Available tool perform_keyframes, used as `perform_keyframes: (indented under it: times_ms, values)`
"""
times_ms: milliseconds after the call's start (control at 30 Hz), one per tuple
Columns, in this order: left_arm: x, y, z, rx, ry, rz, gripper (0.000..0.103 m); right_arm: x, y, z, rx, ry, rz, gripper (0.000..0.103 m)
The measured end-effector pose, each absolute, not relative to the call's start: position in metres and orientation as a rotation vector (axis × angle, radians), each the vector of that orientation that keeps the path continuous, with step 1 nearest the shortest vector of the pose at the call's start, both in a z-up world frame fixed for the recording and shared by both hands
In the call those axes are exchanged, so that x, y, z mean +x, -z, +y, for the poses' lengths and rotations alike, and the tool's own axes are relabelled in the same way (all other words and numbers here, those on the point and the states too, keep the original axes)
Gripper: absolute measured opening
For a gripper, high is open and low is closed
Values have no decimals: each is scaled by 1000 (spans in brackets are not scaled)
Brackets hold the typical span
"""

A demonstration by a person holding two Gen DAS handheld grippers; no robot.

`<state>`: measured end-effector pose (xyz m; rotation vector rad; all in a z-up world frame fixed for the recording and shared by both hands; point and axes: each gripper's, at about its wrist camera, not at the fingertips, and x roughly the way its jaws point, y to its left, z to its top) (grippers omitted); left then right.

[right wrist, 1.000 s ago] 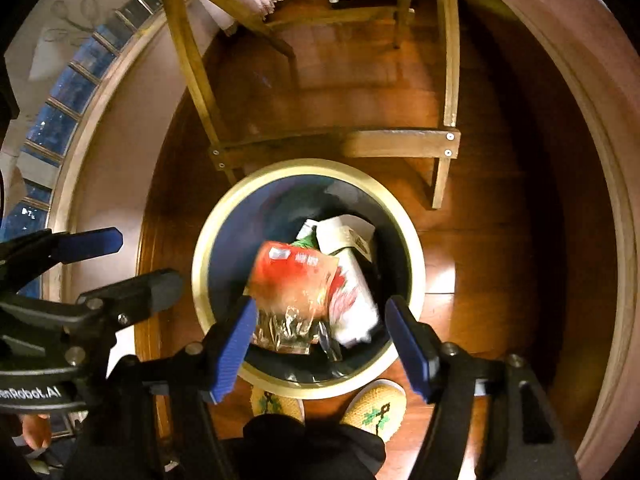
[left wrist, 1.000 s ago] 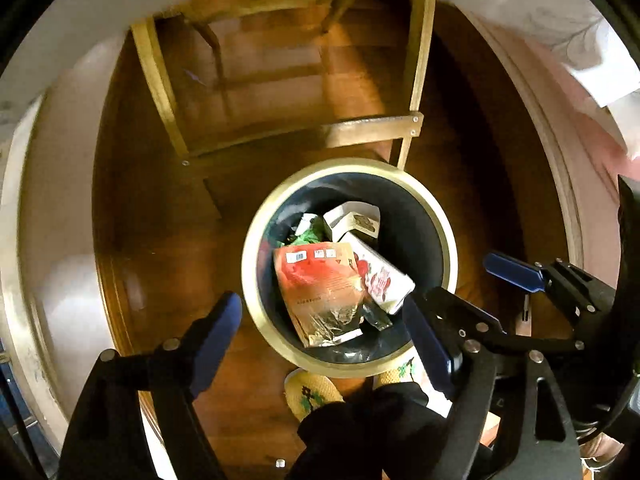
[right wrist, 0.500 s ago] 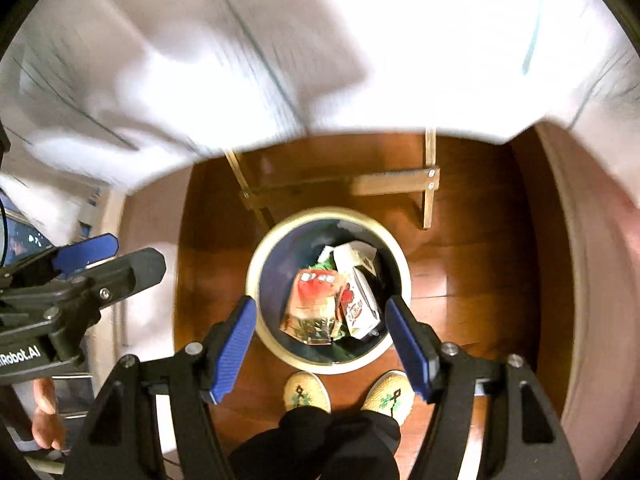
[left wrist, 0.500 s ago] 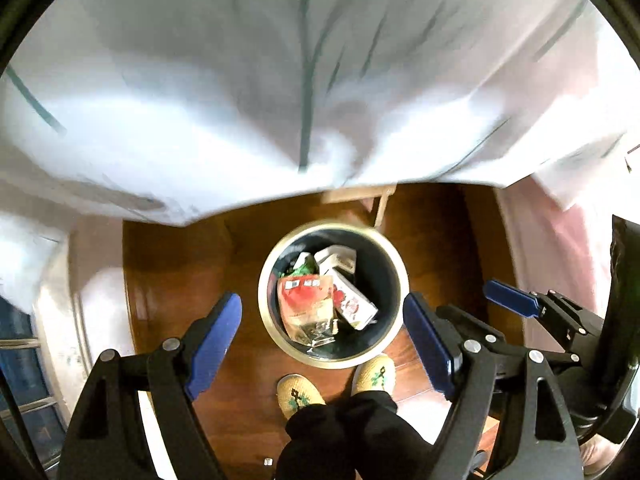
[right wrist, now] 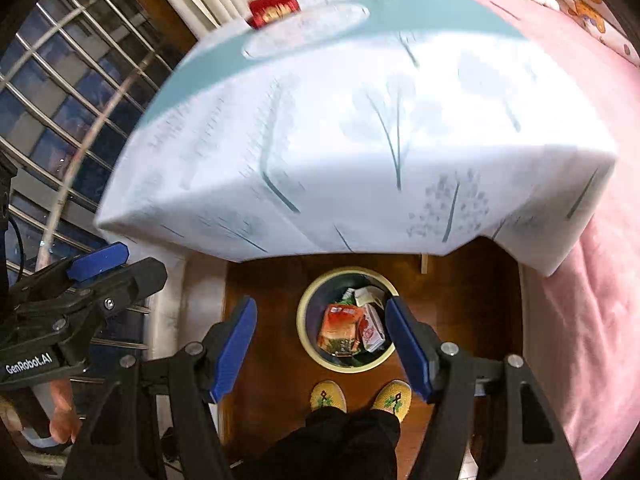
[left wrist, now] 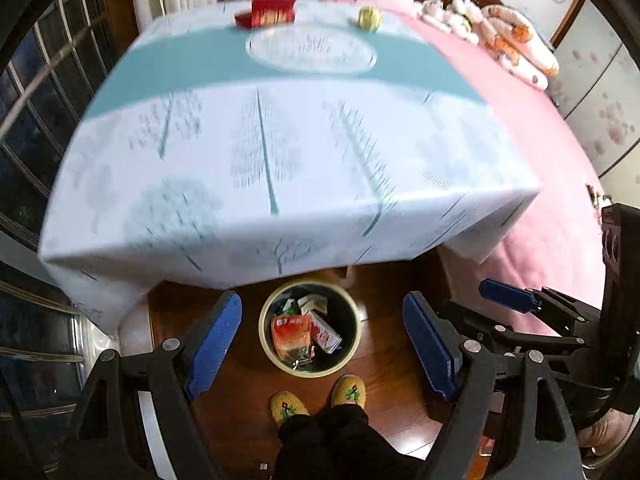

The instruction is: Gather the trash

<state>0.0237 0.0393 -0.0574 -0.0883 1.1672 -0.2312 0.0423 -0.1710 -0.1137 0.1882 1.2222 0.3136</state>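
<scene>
Your left gripper [left wrist: 324, 346] has its blue pads spread wide with nothing between them, and your right gripper [right wrist: 322, 346] is just as wide apart and just as empty. Both point steeply down at the floor. Right below, your two yellow slippers [right wrist: 360, 396] stand on the dark wooden floor [right wrist: 272, 320], toes just short of the trash bin [left wrist: 267, 340]. The bin is round with a pale rim and sits on the floor at the near edge of the table. Inside it lie an orange-red wrapper [left wrist: 290, 332], a white and red carton [left wrist: 326, 332] beside it, and some green and white scraps behind them. Above the bin, the table's white and teal tablecloth [left wrist: 280, 140] hangs over the edge. At its far end you have a red box [left wrist: 272, 12] and a small yellow-green object [left wrist: 369, 19], too blurred to name. To the right runs a pink bedspread [left wrist: 552, 208]
</scene>
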Motion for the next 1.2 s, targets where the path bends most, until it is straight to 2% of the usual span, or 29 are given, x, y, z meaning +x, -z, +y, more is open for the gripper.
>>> perform_keyframes:
  times_ms: [167, 567, 700, 967, 1200]
  values:
    - [22, 3, 41, -62, 225, 1109, 81, 46, 67, -170, 166, -359, 1170, 67]
    - [42, -75, 30, -35, 95, 955, 81, 77, -23, -187, 105, -419, 955, 67]
    - [58, -87, 25, -59, 96, 960, 76, 93, -48, -191, 60, -441, 884, 67]
    - [106, -107, 20, -53, 123, 944, 76, 138, -74, -195, 35, -427, 819, 67]
    - [188, -115, 38, -19, 180, 953, 76, 195, -78, -194, 64, -366, 817, 67]
